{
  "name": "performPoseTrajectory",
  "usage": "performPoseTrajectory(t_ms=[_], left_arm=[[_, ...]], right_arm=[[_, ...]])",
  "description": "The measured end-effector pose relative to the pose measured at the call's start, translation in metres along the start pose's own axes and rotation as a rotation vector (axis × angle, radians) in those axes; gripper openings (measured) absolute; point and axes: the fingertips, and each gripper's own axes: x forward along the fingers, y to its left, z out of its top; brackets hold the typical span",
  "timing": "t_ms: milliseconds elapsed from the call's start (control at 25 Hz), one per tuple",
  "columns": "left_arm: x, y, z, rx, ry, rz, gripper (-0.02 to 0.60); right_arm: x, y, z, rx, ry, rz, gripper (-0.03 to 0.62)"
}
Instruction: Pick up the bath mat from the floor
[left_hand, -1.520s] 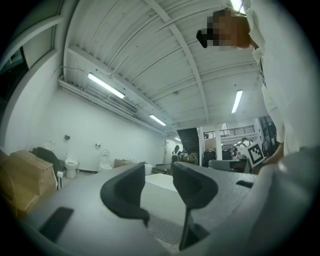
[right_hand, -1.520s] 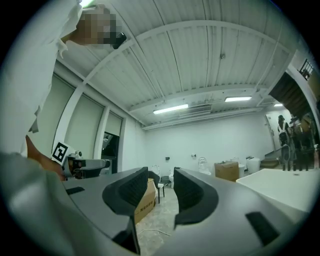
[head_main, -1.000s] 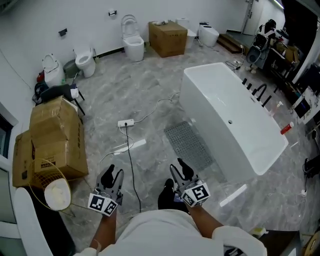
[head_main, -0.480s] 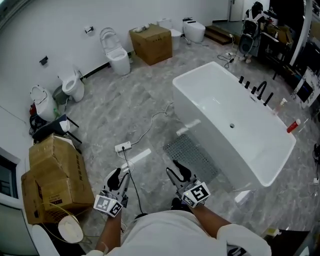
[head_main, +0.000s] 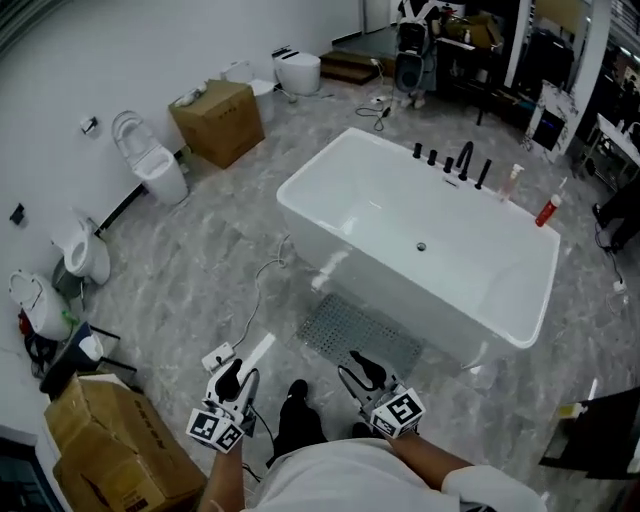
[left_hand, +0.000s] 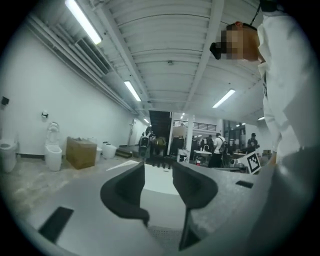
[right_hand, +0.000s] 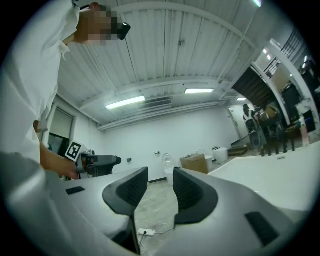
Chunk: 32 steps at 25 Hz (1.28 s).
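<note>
- Clock directions are read in the head view, with 12 o'clock at the top edge.
- The bath mat (head_main: 360, 335), grey and perforated, is laid flat on the floor (head_main: 200, 270). Its far long edge lies just beside the wall of the bathtub (head_main: 300, 205), and it is touched by neither gripper.
- The left gripper (head_main: 238, 379) is held with its jaws apart and nothing between them. The mat is found at its 2 o'clock.
- The right gripper (head_main: 364, 372) is likewise held parted and empty. The near edge of the mat lies close at its 12 o'clock.
- The step in hand is judged to be the approach. Both grippers should be lowered to the near edge, as a flat mat must be lifted at an edge before it can be pinched.
- The two near corners are advised as grip points, so that a limp mat is kept from folding.
- The power strip (head_main: 218, 357), at 11 o'clock of the left gripper, should be avoided.
- The floor is finished in polished grey marble pattern, and a slippery surface is to be assumed.
- A toilet (head_main: 160, 175) and a cardboard box (head_main: 222, 120) are set along the white wall at 10 to 11 o'clock. Black taps (head_main: 465, 160) are mounted on the tub's far rim.
</note>
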Motion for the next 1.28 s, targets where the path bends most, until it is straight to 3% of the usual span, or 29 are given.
performPoseTrajectory(t_ms=[160,280,440,600,760,880,1160,1280], left_arm=[[0.089,0.04,-0.012,-0.049,0.031,-0.173,0.17],[0.155,0.054,-0.002,-0.025,0.043,-0.338,0.17],[0.216,0.072,0.008,-0.018,0.067,-0.505,0.17],[0.262,0.082,-0.013,-0.047,0.086,-0.637,0.17],[0.282,0.087,-0.032,-0.086,0.136,-0.714,0.17],[0.292,0.08,-0.038,-0.086,0.165,-0.771,0.17],[0.303,0.06,-0.123,-0.059,0.249,-0.753,0.17],[0.299,0.055,-0.104,-0.03,0.286,-0.725,0.173]], right_arm=[[0.003,-0.05,-0.004,-0.013,0.009,-0.222,0.161],[0.015,-0.081,0.002,-0.013,-0.015,-0.394,0.161],[0.044,-0.092,0.02,-0.047,-0.047,-0.535,0.161],[0.036,-0.101,0.019,-0.093,-0.061,-0.706,0.161],[0.009,-0.097,0.008,-0.08,-0.049,-0.878,0.161],[-0.007,-0.093,0.01,-0.087,-0.029,-0.958,0.161],[-0.077,-0.123,-0.068,-0.002,-0.032,-1.009,0.161],[-0.092,-0.131,-0.053,0.004,-0.018,-0.999,0.169]])
